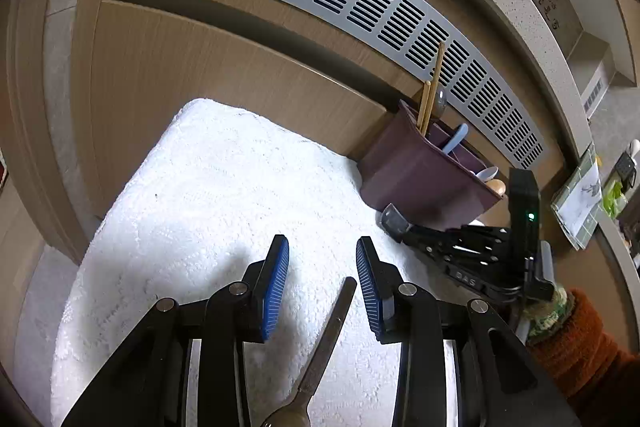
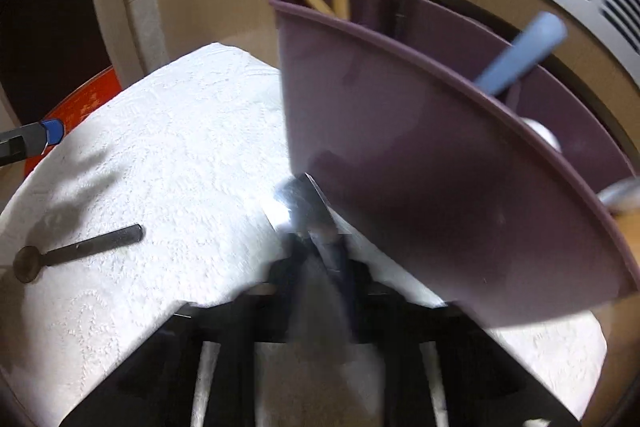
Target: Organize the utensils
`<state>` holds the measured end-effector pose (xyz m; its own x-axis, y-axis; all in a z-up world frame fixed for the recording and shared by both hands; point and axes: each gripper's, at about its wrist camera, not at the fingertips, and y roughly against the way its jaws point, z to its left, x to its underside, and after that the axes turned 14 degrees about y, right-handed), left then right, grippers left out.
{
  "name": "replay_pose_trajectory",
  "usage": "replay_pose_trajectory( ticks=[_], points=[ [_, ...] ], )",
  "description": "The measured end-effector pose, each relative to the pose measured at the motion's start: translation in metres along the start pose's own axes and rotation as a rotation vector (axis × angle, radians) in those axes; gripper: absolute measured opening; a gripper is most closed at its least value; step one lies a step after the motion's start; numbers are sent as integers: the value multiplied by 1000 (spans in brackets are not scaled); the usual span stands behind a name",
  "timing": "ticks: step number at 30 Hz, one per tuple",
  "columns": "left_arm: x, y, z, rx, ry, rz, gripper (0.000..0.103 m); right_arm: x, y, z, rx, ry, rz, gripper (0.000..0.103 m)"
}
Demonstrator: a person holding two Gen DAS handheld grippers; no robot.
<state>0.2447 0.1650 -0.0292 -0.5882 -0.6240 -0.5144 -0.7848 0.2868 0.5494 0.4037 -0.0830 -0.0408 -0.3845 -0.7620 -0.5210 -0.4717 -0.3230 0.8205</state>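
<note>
My left gripper (image 1: pixel 322 267) is released, jaws apart over a dark metal spoon (image 1: pixel 326 339) lying on the white towel (image 1: pixel 200 195). Right gripper (image 2: pixel 316 239), blurred, is clenched on a shiny utensil (image 2: pixel 296 199), at 6 o'clock of the purple utensil caddy (image 2: pixel 400 163).

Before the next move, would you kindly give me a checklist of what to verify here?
1. Left gripper open: ok.
2. Spoon on the towel lined up between its fingers: ok.
3. Spoon gripped: not ok.
4. Right gripper shut on a metal utensil: ok.
5. Kind of utensil held: cannot tell, blurred.
6. Purple holder has room: ok.
</note>
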Motion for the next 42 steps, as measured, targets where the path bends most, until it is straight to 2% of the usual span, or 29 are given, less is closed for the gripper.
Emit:
replay_pose_trajectory(
  ticks=[3,5,6,7,9,11,12,14,16,19,22,26,29,31,34,38,40,42],
  points=[
    [0,0,1,8,8,9,36,10,9,1,-20,-6,18,7],
    [1,2,-1,16,5,8,36,14,15,2,-97,-30,20,8],
    [1,2,-4,19,2,6,36,15,19,2,-149,-46,15,10],
    [2,2,-5,21,0,3,36,12,20,8,-163,-41,4,21],
    [2,4,-5,28,2,-2,36,8,26,15,-111,7,-22,34],
    [1,4,-4,32,6,-2,36,3,20,20,-35,65,-5,32],
    [1,4,-3,34,8,-2,36,0,15,20,-24,76,6,32],
    [0,4,0,43,16,0,36,-4,0,18,-34,77,38,32],
    [-1,4,2,47,25,1,36,-9,-3,14,-30,62,3,32],
    [-1,0,7,48,43,13,36,-22,-14,11,-55,32,8,36],
    [1,-4,10,43,48,23,36,-28,-18,8,-80,34,18,35],
    [2,-2,9,44,44,19,36,-25,-3,14,-11,18,20,29],
    [2,-3,8,39,39,16,36,-18,32,17,21,-25,-80,29],
    [3,-4,6,35,34,17,36,-14,75,10,34,-97,-181,29],
    [5,-6,1,30,20,24,36,-13,144,-3,101,-181,-358,29],
    [6,-5,-7,24,-3,22,36,-20,211,-11,325,-195,-640,29],
    [7,-2,-9,16,-7,15,36,-21,214,-14,415,-188,-754,29],
    [8,1,-9,6,-12,8,36,-20,204,-18,490,-198,-819,29]
  ],
)
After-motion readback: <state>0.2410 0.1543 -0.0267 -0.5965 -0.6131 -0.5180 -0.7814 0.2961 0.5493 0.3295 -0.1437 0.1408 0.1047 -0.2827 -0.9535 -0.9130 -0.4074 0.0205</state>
